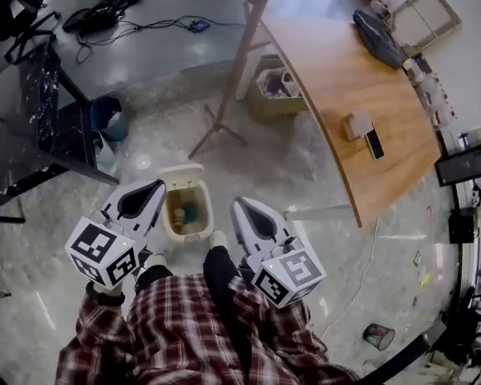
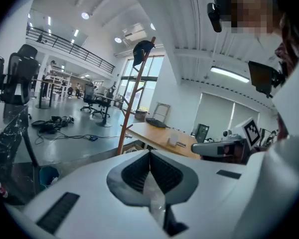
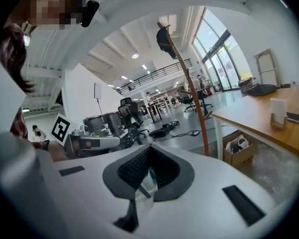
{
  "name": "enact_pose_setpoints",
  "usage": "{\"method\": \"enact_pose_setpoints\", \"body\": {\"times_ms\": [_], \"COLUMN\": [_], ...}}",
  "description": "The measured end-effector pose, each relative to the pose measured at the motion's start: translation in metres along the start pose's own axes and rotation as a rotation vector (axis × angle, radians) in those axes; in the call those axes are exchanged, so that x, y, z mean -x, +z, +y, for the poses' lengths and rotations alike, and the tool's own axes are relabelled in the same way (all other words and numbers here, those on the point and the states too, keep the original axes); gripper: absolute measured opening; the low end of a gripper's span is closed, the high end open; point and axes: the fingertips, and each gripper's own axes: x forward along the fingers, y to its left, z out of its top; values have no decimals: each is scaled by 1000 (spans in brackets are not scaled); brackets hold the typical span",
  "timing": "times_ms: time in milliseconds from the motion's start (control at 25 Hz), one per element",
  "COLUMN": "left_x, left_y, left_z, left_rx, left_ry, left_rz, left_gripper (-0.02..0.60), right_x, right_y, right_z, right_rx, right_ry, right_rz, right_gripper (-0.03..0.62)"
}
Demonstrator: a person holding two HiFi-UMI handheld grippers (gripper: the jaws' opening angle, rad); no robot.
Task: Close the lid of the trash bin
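Note:
In the head view a small cream trash bin [image 1: 187, 210] stands on the floor just ahead of the person's feet. Its lid [image 1: 181, 172] is tipped back open, and some rubbish lies inside. My left gripper [image 1: 157, 185] is held above the bin's left side, my right gripper [image 1: 236, 204] above its right side; neither touches it. Both point forward and level, so the bin is out of both gripper views. The left gripper [image 2: 149, 152] has its jaws together with nothing held. The right gripper [image 3: 149, 147] is likewise shut and empty.
A curved wooden table [image 1: 361, 95] runs along the right, with a phone [image 1: 374, 143] on it. A wooden coat stand [image 1: 232, 70] and a cardboard box [image 1: 274, 87] are beyond the bin. A blue bucket [image 1: 111, 119] and a dark table [image 1: 32, 119] are at the left.

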Motion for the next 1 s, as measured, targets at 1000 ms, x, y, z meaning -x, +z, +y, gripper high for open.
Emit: {"method": "enact_pose_setpoints", "body": {"times_ms": [1000], "left_x": [-84], "left_y": [-102], "left_z": [92], "left_rx": [166], "left_ry": [204], "left_rz": [161], "left_gripper": [12], "right_x": [-47], "right_y": [-118], "right_z": [-51], "right_rx": [-68], "right_ry": [354], "right_rz": [418], "right_gripper": [12]}}
